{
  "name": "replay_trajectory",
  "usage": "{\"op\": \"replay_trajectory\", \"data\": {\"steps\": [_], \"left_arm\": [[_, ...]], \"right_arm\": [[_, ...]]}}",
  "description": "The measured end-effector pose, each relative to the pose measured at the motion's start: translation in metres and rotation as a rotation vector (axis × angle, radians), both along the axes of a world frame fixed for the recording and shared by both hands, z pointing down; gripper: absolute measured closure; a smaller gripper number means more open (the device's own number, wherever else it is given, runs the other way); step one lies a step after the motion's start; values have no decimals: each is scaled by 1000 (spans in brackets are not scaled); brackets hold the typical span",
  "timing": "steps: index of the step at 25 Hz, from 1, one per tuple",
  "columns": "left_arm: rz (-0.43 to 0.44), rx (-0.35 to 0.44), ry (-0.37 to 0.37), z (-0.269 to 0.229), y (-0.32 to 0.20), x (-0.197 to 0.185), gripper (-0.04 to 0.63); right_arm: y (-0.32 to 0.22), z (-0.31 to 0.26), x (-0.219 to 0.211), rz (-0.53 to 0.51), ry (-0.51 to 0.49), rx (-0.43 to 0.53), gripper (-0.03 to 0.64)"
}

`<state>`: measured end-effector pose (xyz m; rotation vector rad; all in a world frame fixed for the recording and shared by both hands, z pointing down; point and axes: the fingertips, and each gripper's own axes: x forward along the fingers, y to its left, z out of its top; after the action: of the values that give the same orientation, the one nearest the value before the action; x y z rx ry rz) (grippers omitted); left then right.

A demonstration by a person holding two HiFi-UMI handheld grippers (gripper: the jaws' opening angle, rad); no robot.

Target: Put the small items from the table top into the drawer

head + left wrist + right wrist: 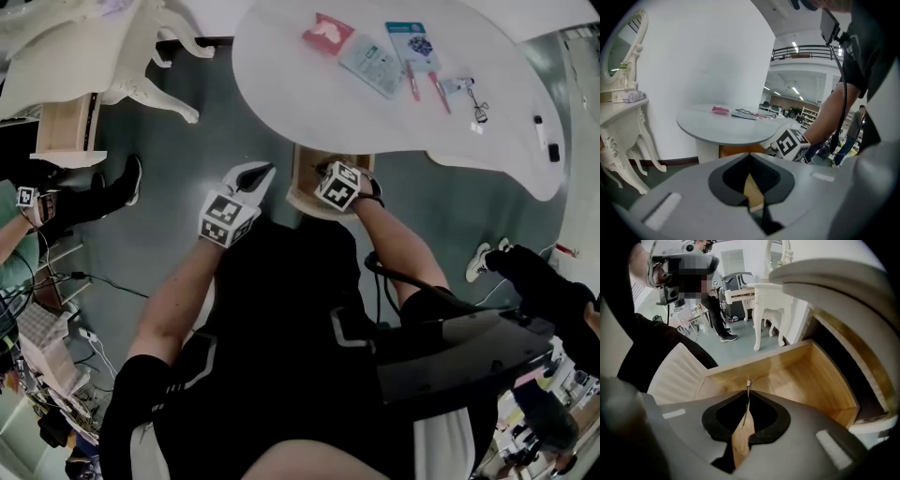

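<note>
1. The left gripper hangs just off the table's edge. Its jaws are pressed together on nothing, and only wood shows through the gap behind the tips.
2. The pale wooden drawer stands pulled out under the white oval table top. What shows of its floor is bare, so I judge that no item has gone in yet.
3. The right gripper is over the drawer with its jaws closed tip to tip. A pale speck at the tips is too small to name.
4. On the table top, well apart from both grippers, lie a flat pink packet, a pale teal sachet and a blue-and-white card pack. All three look light, thin and bendy. Each is probably best slid to the rim and pinched by an edge.
5. Next come two thin pink pens. They look stiff, light and likely to roll, so take them across the middle.
6. Further right lies a small metal looped tool. It looks rigid and could be gripped at the handle. A black marker pen lies nearest the right rim.
</note>
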<state>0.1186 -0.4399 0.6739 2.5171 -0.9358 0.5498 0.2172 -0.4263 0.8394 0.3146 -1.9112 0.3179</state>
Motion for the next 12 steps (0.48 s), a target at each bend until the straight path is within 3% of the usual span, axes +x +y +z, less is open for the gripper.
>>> {"op": "replay_trajectory", "data": {"steps": [7, 12], "left_arm": [[25, -27, 28, 11, 1, -1, 595], [6, -34, 9, 18, -2, -8, 595]], "right_arm": [[5, 31, -5, -75, 57, -27, 595], [-1, 51, -2, -79, 119, -35, 595]]}}
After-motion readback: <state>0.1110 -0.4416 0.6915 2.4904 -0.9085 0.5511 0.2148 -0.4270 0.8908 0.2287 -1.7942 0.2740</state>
